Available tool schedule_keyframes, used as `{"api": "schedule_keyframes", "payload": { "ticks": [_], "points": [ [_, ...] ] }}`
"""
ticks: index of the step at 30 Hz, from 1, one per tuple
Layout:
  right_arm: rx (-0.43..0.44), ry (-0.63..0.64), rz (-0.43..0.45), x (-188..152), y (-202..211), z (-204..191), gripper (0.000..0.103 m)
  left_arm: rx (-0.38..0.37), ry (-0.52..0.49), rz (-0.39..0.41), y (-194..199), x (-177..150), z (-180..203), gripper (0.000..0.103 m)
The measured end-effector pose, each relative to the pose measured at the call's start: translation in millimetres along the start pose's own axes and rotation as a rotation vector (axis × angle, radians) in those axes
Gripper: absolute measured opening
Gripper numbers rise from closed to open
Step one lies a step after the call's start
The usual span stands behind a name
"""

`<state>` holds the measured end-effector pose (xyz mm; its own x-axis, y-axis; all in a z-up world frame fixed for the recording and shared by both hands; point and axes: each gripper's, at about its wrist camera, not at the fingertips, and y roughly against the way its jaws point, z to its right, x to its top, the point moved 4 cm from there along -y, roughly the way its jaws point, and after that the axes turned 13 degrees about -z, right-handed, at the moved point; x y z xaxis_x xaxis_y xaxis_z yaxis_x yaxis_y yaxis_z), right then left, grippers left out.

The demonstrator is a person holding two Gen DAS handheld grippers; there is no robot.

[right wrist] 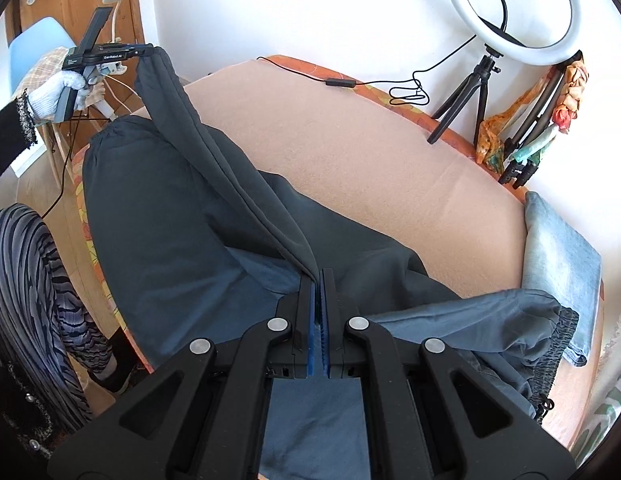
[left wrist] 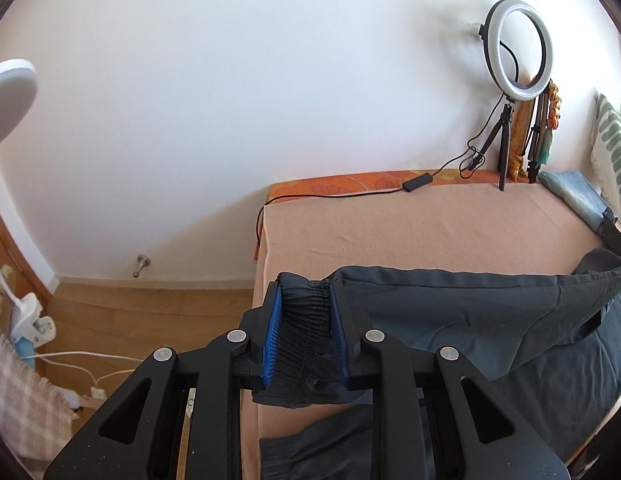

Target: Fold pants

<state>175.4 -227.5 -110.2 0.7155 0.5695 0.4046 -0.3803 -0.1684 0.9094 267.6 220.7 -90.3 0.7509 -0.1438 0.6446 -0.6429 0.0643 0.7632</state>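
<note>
Dark grey pants (right wrist: 158, 216) lie on a bed with a peach cover (right wrist: 350, 152). My left gripper (left wrist: 304, 296) is shut on the ribbed cuff (left wrist: 304, 320) of one pant leg and holds it lifted above the bed's left end; it also shows in the right wrist view (right wrist: 148, 50). That leg stretches taut from it to my right gripper (right wrist: 319, 276), which is shut on the pants fabric near the crotch. The elastic waistband (right wrist: 558, 344) hangs at the right. The other leg lies flat with its cuff (left wrist: 286, 456) near the bed's edge.
A ring light on a tripod (right wrist: 510, 12) stands at the bed's far corner with its cable (right wrist: 406, 92) on the cover. Folded light blue jeans (right wrist: 558, 256) lie at the right. A person's leg (right wrist: 34, 280) is by the bed at the left. A wooden floor (left wrist: 150, 312) lies beyond the bed's end.
</note>
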Motion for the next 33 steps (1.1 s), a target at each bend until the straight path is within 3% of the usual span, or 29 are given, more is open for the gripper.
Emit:
{"api": "schedule_keyframes", "payload": {
  "ticks": [9, 15, 20, 24, 29, 33],
  "points": [
    [0.011, 0.061, -0.035, -33, 5, -29, 0.003, -0.066, 0.147, 0.077, 23, -83, -18, 0.022],
    [0.040, 0.094, -0.107, -56, -13, -48, 0.003, -0.075, 0.188, 0.041, 29, -141, -20, 0.024],
    [0.064, 0.133, -0.186, -70, -29, -58, 0.003, -0.059, 0.183, -0.007, 40, -172, -17, 0.026],
    [0.111, 0.144, -0.232, -70, -34, -62, 0.004, -0.012, 0.152, -0.044, 47, -185, -16, 0.036],
    [0.183, 0.132, -0.234, -60, -28, -60, 0.008, -0.008, 0.149, -0.073, 56, -206, -17, 0.036],
    [0.306, 0.118, -0.212, -47, -17, -61, 0.020, -0.037, 0.208, -0.078, 67, -223, -23, 0.036]
  ]
}}
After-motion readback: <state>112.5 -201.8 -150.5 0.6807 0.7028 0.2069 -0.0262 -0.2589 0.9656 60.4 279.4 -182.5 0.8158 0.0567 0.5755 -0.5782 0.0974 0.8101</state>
